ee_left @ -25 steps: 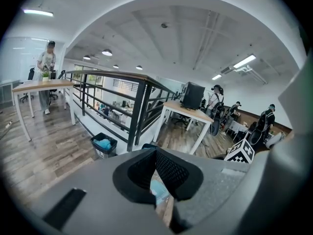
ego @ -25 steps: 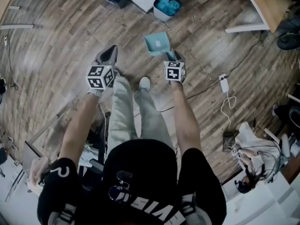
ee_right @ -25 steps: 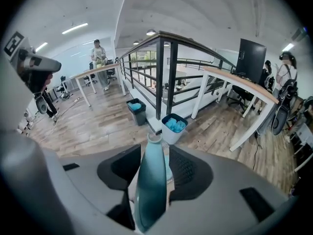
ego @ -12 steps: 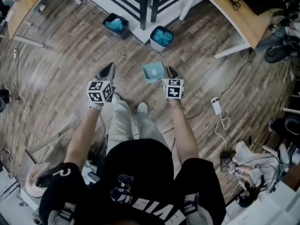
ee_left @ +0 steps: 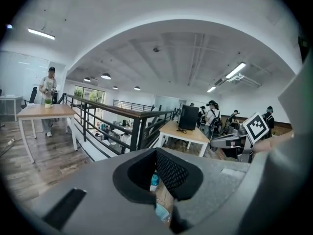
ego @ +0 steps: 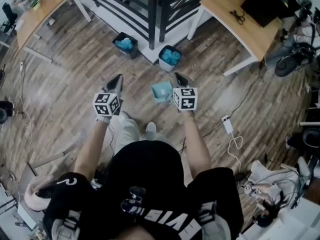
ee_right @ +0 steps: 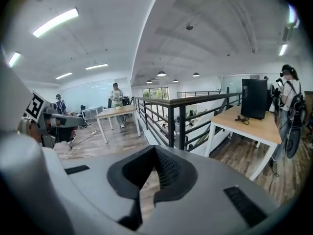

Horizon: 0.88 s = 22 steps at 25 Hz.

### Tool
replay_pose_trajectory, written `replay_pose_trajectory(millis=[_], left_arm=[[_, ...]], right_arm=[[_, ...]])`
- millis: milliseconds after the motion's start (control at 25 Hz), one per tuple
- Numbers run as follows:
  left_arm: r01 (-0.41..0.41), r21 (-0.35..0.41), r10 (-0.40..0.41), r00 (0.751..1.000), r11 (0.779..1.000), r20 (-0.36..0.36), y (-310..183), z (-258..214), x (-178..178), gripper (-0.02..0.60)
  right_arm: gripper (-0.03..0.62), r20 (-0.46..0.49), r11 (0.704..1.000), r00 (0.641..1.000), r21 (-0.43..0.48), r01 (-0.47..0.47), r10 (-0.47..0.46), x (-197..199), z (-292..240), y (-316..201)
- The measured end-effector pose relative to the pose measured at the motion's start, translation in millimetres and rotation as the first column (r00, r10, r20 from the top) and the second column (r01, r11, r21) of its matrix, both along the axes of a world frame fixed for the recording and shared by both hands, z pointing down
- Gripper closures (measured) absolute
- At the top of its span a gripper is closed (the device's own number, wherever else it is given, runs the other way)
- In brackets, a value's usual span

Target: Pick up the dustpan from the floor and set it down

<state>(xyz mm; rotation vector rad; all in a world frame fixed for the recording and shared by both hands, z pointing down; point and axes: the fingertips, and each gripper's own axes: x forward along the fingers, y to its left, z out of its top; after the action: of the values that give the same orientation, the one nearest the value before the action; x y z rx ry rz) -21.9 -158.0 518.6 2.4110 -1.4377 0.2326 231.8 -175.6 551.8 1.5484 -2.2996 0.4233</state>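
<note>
The left hand-held gripper point(ego: 119, 77) and right hand-held gripper point(ego: 177, 76) hover with jaws closed on nothing. Below them, the teal dustpan point(ego: 161, 91) lies on the floor point(ego: 75, 84) between the two, just beside the right one (nearer, so likelier to reach).

The right gripper point(ego: 178, 78) overlaps the right edge of the square teal plastic dustpan point(ego: 161, 91), so whether the two touch cannot be told. Beyond the dustpan, the crumpled blue contents of the white bin point(ego: 170, 57) and the dark bin point(ego: 124, 44) are too small to identify. Behind the dustpan, one white shoe point(ego: 151, 127) shows; a grey trouser leg point(ego: 127, 134) hides the other foot.
</note>
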Motion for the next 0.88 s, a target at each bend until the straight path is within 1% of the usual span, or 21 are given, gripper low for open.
replay_pose_trajectory(millis=[200,360,560,880], left_arm=[[0.004,0.024,-0.004,1.000,1.000,-0.010,4,-20,-7,0.584],[0.007,0.049,-0.007,1.000,0.999,-0.017,3,-34,-11,0.584],[-0.004,0.057,0.004,1.000,0.998,-0.010,3,-37,-10,0.584],[0.001,0.065,0.000,1.000,0.998,-0.007,1,-42,-16,0.584]], right_arm=[[0.599,0.018,0.999,0.999,0.021,0.046,-0.047,-12,-31,10],[0.599,0.012,0.997,0.997,0.033,0.075,-0.076,-20,-41,14],[0.599,0.022,0.996,0.997,0.039,0.075,-0.076,-24,-44,15],[0.599,0.019,0.995,0.996,0.052,0.089,-0.090,-35,-46,13]])
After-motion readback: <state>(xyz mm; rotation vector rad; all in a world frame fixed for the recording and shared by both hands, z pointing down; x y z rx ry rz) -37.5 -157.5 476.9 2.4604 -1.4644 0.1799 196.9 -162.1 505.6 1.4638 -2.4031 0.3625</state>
